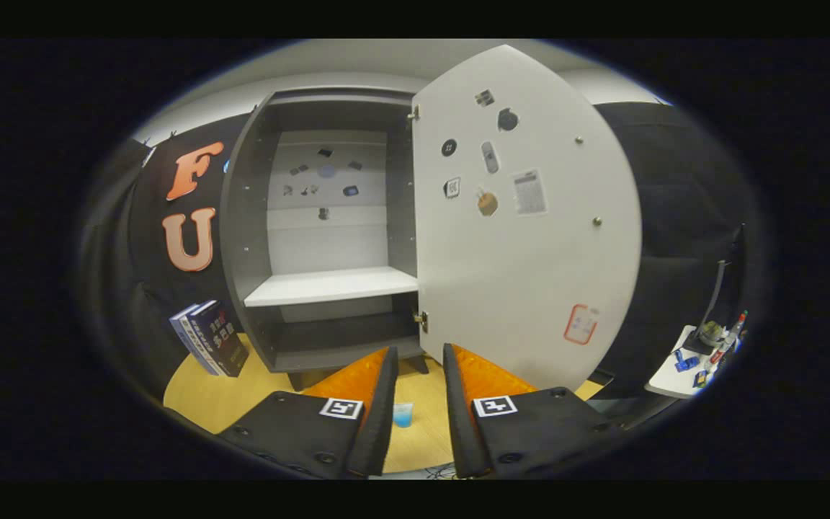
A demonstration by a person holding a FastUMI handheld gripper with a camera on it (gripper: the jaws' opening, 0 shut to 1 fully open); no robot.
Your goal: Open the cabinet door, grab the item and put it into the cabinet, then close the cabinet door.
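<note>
Grey cabinet (328, 238) with door (523, 238) swung open, gripper (418, 367) parted and empty, blue cup (403, 414) between fingers

Cabinet (328, 238) ahead, door (523, 238) swung open rightward; books (210, 337) left; cup (403, 414) before cabinet

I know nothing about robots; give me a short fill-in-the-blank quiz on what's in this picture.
1. The grey cabinet's white door stands ____.
2. The white shelf inside the cabinet is ____.
3. The small blue cup sits on the wooden table, seen between the two ____.
4. The books stand ____ the cabinet.

Missing: open; empty; fingers; beside
</note>
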